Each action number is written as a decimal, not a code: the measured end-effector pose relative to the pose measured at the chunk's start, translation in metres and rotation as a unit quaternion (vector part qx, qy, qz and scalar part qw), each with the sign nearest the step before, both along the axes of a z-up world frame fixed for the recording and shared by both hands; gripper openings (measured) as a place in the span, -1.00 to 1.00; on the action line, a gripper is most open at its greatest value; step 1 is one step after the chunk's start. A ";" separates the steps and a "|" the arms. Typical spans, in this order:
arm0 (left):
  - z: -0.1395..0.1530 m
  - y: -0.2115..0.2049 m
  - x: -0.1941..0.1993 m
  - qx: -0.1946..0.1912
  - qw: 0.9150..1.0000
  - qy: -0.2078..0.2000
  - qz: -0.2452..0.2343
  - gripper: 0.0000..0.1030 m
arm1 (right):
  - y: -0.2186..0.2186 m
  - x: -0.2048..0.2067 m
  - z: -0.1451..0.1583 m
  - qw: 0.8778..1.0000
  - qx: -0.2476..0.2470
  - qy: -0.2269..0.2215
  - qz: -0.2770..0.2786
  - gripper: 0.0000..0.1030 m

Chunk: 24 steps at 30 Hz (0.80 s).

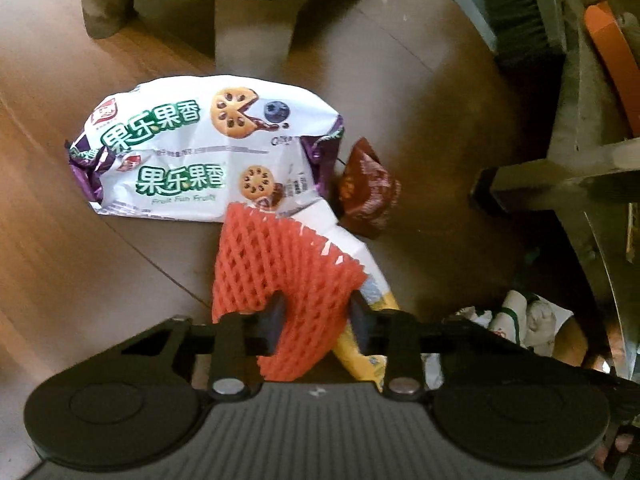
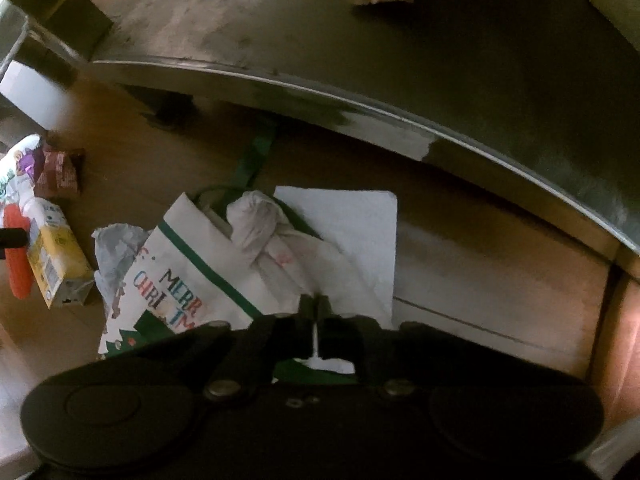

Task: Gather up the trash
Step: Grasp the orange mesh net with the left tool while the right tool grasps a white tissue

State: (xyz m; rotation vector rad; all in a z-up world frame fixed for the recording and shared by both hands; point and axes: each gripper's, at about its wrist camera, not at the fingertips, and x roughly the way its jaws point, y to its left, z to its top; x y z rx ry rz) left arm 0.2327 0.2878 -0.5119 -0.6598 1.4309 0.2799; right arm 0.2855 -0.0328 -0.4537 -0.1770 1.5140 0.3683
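Orange foam netting (image 1: 288,280) sits pinched in the left tool (image 1: 318,314), low over the floor (image 1: 80,240) litter. The right tool (image 2: 316,312), fully closed, nips the white paper bag (image 2: 192,280), likely so both pieces lift together.

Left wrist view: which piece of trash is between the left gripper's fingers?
The orange foam fruit net, pinched by the left gripper. The biscuit wrapper and brown packet lie beyond it.

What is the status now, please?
Left claw shut on red net. Right claw shut on white bag. Cookie wrapper, carton on floor. Nothing blocking.
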 end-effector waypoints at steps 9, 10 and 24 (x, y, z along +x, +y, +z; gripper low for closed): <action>0.013 0.001 -0.007 0.009 1.000 0.005 0.008 -0.64 | -0.003 -0.004 0.023 0.999 0.022 -0.032 0.017 -0.98; 0.015 0.003 -0.009 0.008 1.000 0.005 0.009 -0.64 | -0.002 -0.004 0.025 0.999 0.024 -0.035 0.020 -0.98; 0.017 0.009 -0.019 0.010 1.000 0.001 0.010 -0.64 | 0.009 0.009 0.002 0.999 0.018 -0.031 0.037 -0.42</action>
